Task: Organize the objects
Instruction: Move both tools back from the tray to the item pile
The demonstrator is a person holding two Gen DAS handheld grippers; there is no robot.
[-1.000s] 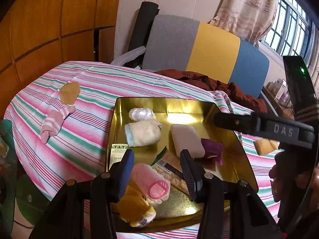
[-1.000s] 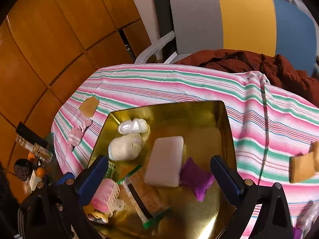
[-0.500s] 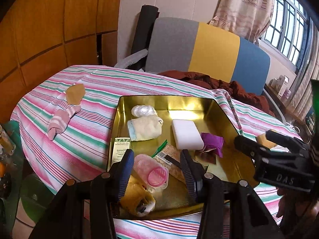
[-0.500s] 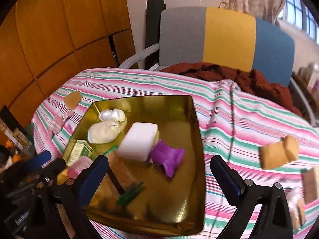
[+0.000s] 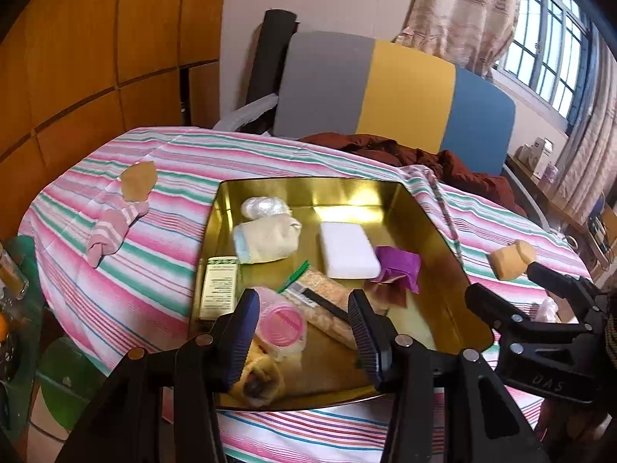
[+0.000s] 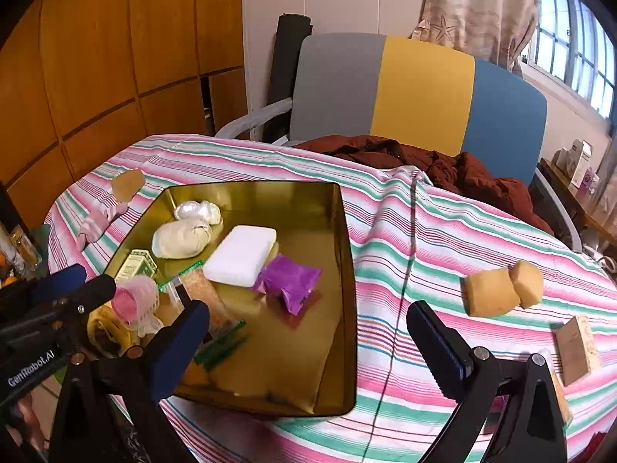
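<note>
A gold metal tray on the striped tablecloth holds a white block, a purple packet, a cream rolled sock, a pink plastic cup and several other small items. My left gripper hovers open over the tray's near edge, and the pink cup lies loose beyond its fingers. My right gripper stands wide open over the tray's near right corner and holds nothing. A tan sponge lies on the cloth to its right.
A pink striped sock and a tan scrap lie left of the tray. A cork-like block sits near the table's right edge. Behind the table stands a grey, yellow and blue chair with a brown garment.
My right gripper has swung from above the tray towards its right side, so the tan sponge came into its view. The left gripper has drawn back slightly. Both kept their jaws apart.
</note>
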